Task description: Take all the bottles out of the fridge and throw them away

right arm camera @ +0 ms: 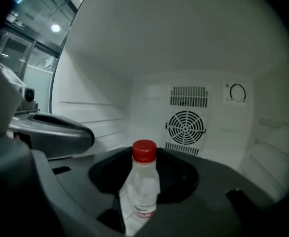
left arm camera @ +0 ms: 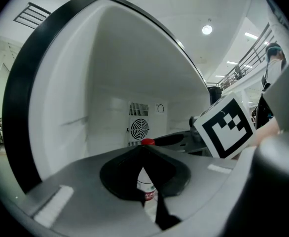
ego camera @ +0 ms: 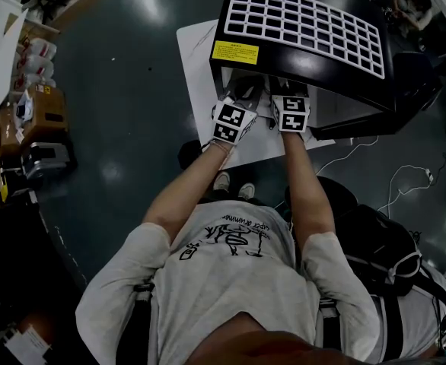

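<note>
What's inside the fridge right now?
One upright red-capped bottle stands between the right tongs, the fan grille on the back wall behind it. The tongs cover most of the fridge floor, so any other bottles would be hidden.

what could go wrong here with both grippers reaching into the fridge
The right gripper has its jaws low around the upright clear plastic bottle with a red cap; an off-centre squeeze could tip it over. The left gripper sits close beside it in the small black fridge, so the two could knock together while pulling out.
</note>
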`<state>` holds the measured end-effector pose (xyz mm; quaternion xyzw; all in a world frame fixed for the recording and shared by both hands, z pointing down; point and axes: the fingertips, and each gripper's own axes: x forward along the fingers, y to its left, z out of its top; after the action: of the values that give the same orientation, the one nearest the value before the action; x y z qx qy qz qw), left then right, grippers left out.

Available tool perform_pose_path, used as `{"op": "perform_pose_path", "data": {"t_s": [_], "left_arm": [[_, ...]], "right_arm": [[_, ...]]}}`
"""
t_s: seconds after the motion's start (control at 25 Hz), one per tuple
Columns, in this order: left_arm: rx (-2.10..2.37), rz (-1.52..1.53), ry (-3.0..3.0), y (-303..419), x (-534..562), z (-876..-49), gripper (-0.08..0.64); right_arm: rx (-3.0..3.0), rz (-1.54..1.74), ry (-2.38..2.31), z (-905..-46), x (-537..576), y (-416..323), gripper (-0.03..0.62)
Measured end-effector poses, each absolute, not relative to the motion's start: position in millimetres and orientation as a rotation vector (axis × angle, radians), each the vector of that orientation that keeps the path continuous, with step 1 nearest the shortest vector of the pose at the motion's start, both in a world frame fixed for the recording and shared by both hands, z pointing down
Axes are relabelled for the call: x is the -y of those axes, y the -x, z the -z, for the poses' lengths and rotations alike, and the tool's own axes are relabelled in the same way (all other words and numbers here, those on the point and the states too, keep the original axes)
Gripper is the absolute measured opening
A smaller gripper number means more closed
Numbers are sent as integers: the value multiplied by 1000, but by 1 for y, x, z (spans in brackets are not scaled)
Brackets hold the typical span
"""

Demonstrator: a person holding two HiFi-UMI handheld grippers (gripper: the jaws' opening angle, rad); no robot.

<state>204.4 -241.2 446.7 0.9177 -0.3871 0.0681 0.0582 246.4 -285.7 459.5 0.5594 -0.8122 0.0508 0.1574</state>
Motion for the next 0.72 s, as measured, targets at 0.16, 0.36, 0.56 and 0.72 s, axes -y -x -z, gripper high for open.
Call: {"op": "perform_pose_path", "data": {"t_s": [0.16, 0.36, 0.56, 0.72], "left_arm": [[1169, -198, -2793, -203, 237, -443, 8], [1155, -191, -2818, -202, 229, -436, 8], [1120, -193, -2854, -205, 218, -428, 8], [1097, -183, -2847, -204, 208, -425, 8]], "right_arm": [[2339, -136, -1590, -452, 278, -249, 153], [2354, -147, -1570, -445, 264, -251, 153], [2375, -159, -1559, -435, 249, -252, 153], [2386, -156, -1544, -427, 235, -253, 153]]}}
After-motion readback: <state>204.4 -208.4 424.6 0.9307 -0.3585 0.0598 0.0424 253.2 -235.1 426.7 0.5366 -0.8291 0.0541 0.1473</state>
